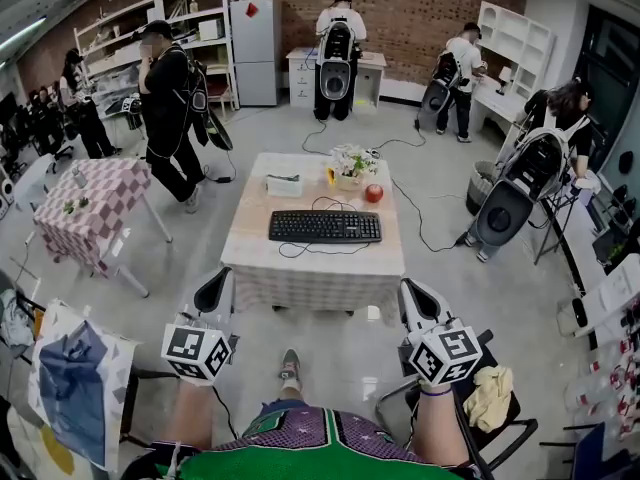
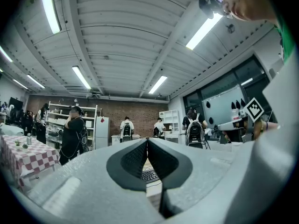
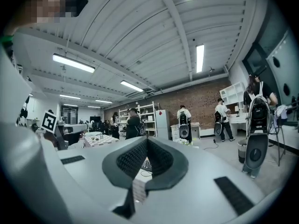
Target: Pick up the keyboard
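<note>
A low desk with a pale cloth stands in the middle of an open workroom, straight ahead of the person. The keyboard lies on the near half of it, black, flat, its long axis running side to side across the person's view, its cable looping over the cloth toward the near edge. Behind it are a white box, a pot of flowers and an apple, all apart from the keyboard.

The left gripper and the right gripper are both held level on the near side of the desk, short of its edge and well apart from the keyboard. It lies forward of both and between their lines. The right gripper looks a little closer to its end of the keyboard than the left is to the other end, so I judge neither arm has a real advantage; each would take one short end.

The head view alone gives this layout. The left gripper view shows what it cannot: the jaws closed pad to pad with nothing held, and a sliver of the keyboard below the tips. The right gripper view shows the same: jaws closed and empty, keyboard just under the tips. They must open before any grasp.
</note>
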{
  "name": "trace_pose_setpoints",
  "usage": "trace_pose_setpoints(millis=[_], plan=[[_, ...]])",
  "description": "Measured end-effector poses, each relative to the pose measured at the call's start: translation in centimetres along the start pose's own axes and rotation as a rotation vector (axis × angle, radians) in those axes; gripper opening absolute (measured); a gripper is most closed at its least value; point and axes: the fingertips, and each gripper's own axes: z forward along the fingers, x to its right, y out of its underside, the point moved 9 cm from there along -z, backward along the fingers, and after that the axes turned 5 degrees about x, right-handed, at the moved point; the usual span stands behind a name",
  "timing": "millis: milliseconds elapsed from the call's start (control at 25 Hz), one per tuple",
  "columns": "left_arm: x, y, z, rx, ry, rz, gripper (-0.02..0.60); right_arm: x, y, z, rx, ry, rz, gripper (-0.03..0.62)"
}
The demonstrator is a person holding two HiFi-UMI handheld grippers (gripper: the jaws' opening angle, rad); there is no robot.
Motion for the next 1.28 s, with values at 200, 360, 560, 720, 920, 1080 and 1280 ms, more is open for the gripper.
trace_pose_setpoints(millis=[200, 360, 560, 720, 920, 1080, 1280], plan=[[-1.3, 0.7, 1.6, -0.003, -0.006, -0.006, 0.018, 0.4, 0.0, 2.4, -0.010, -0.017, -0.013, 0.000], [-2.3, 1.4, 3.5, -0.013, -0.011, -0.014, 0.018, 1.4, 0.0, 4.7, -0.024, -0.024, -0.020, 0.000], [-3.3, 2.4, 6.8, -0.031, -0.003, 0.002, 0.018, 3.1, -0.7, 8.2, -0.036, -0.037, -0.045, 0.000], [-4.5, 2.9, 9.9, -0.037, 0.010, -0.002, 0.018, 4.4, -1.3, 11.3, -0.051, -0.043, -0.068, 0.000], [-6.6, 2.9, 14.0, -0.032, 0.015, -0.001, 0.018, 5.7, -2.2, 15.3, -0.055, -0.055, -0.079, 0.000], [-8.1, 3.1, 17.1, -0.048, 0.040, -0.004, 0.018, 6.5, -2.6, 18.3, -0.065, -0.058, -0.075, 0.000], [-10.3, 3.8, 20.4, -0.061, 0.070, -0.002, 0.018, 7.2, -2.6, 22.0, -0.076, -0.048, -0.073, 0.000]])
